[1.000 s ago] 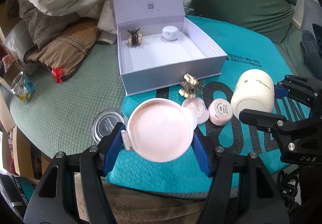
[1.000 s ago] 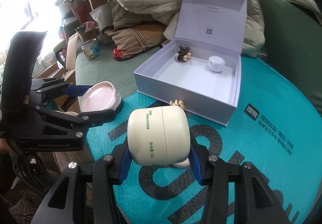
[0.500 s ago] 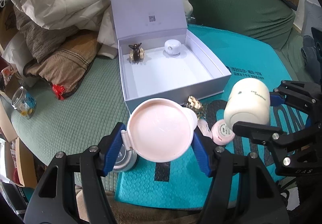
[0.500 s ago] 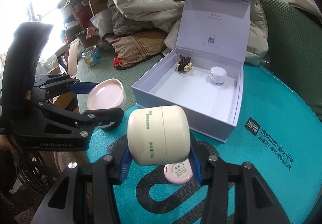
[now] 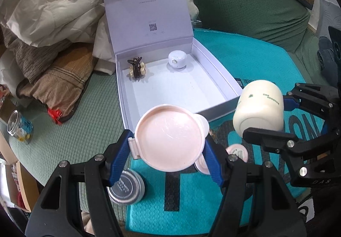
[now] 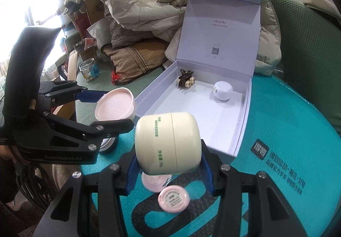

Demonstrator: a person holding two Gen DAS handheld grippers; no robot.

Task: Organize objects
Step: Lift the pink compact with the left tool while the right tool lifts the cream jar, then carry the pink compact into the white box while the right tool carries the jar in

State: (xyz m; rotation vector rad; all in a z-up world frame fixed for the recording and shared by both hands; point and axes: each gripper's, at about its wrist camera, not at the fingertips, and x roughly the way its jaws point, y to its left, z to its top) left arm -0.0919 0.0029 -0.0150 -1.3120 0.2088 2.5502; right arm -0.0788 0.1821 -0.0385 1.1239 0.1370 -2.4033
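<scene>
1. Left gripper point(image 5: 169, 148) is clamping the pink compact point(image 5: 170, 138) edge-on, blue pads at its 9 and 3 o'clock. Right gripper point(image 6: 168, 159) is pinching the cream jar point(image 6: 168, 143) across its sides, jar lying sideways between the pads.
2. White box point(image 5: 125, 109) is sitting open at 12 o'clock from both grippers, lid up. Both loads are hovering just short of its near wall, compact at the left corner, jar at the right.
3. Jar is looking rigid, smooth and probably the heavier one; a slick round wall could be slipping, so mid-body is the place to hold.
4. Compact is looking light and stiff, with its hinge tab at 9 o'clock; rim grip is holding flat.
5. Inside the box: small white pot point(image 5: 177, 59) at 1 o'clock, hair claw point(image 5: 136, 67) at 11 o'clock.
</scene>
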